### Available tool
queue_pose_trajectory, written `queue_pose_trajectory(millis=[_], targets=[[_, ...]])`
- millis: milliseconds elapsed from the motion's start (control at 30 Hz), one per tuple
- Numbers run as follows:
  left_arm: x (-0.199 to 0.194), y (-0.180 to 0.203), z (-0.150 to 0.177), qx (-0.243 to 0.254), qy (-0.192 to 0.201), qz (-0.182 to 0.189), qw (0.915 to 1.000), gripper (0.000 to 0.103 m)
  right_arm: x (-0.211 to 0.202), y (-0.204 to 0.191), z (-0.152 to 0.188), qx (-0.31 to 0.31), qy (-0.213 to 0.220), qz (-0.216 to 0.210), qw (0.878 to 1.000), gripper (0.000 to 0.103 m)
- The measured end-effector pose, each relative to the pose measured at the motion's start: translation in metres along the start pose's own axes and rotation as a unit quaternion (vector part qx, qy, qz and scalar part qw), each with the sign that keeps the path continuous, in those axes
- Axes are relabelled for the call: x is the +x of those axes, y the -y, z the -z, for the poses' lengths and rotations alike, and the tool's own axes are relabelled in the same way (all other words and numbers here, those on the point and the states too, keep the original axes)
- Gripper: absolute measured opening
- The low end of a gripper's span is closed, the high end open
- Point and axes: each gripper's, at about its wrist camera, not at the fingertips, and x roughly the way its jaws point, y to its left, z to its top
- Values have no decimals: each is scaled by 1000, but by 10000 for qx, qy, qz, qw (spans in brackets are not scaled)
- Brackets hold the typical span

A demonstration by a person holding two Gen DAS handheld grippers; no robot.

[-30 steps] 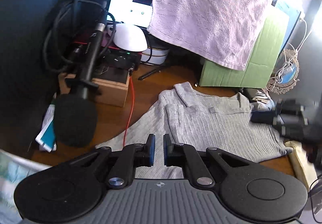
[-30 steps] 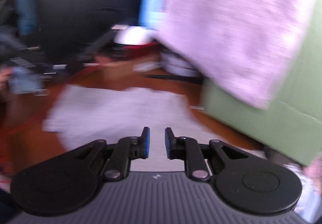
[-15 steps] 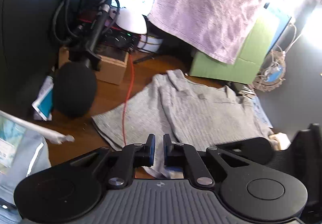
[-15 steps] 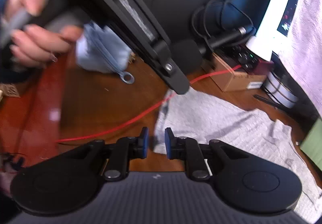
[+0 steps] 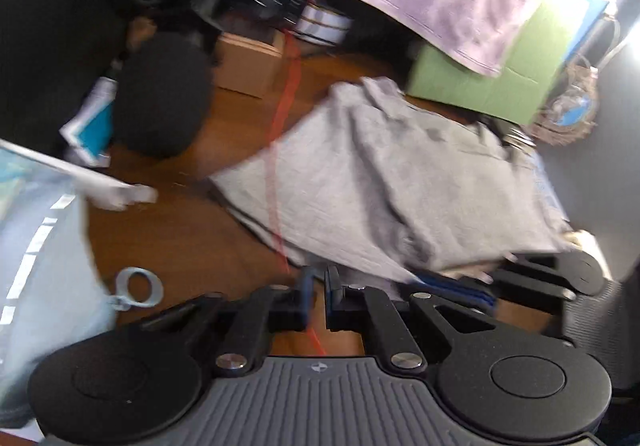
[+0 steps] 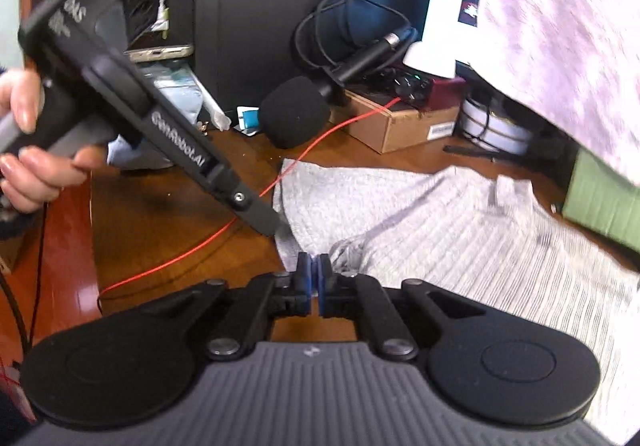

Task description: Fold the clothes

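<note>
Covering most of the wooden bench [image 6: 160, 230], the grey shirt [image 6: 460, 230] lies spread out and rumpled, collar toward the back, its near hem at the front edge. Purple towel [image 6: 560, 45] hangs over the lit monitor behind it, bottom edge draped over a green box [image 5: 500, 77] that sits just beside the collar. Cardboard box [image 6: 396, 125] is at the back, left of the shirt.

The left gripper [image 5: 318, 278], held in a hand [image 6: 28, 165], points down at the shirt's left front corner. Its tip touches the fabric edge in the right wrist view. Its fingers are together with nothing seen gripped.

The right gripper [image 6: 314, 266] is at the near hem. Its fingers are closing, blue pads almost meeting, with the hem pinched and puckered at their tips.

Foam-capped microphone [image 6: 294, 111] rests on the bench beside the cardboard box, well apart from the shirt. Red cable [image 6: 192, 250] runs from the back across the shirt's left corner and over the wood, passing under the left gripper.
</note>
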Motion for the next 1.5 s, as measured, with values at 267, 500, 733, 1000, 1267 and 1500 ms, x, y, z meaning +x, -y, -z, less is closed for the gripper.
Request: queue_pose_trajectory(millis=[267, 500, 733, 1000, 1267, 1500], targets=[[5, 9, -9, 200, 421, -1060, 9933, 6, -7, 8, 8, 519, 186, -135, 9984, 3], [16, 0, -26, -115, 606, -1210, 9907, 24, -9, 11, 13, 700, 258, -335, 9966, 3], [26, 10, -34, 184, 581, -1727, 9831, 32, -13, 14, 13, 698, 319, -465, 9960, 3], [21, 7, -38, 67, 524, -1518, 9870, 4, -7, 14, 14, 741, 268, -493, 9957, 3], [-15, 7, -50, 53, 1109, -1526, 9820, 4, 1, 3, 11, 502, 196, -700, 9961, 6], [-10, 8, -52, 121, 1019, -1470, 9838, 4, -7, -8, -1, -294, 116, -600, 9977, 14]])
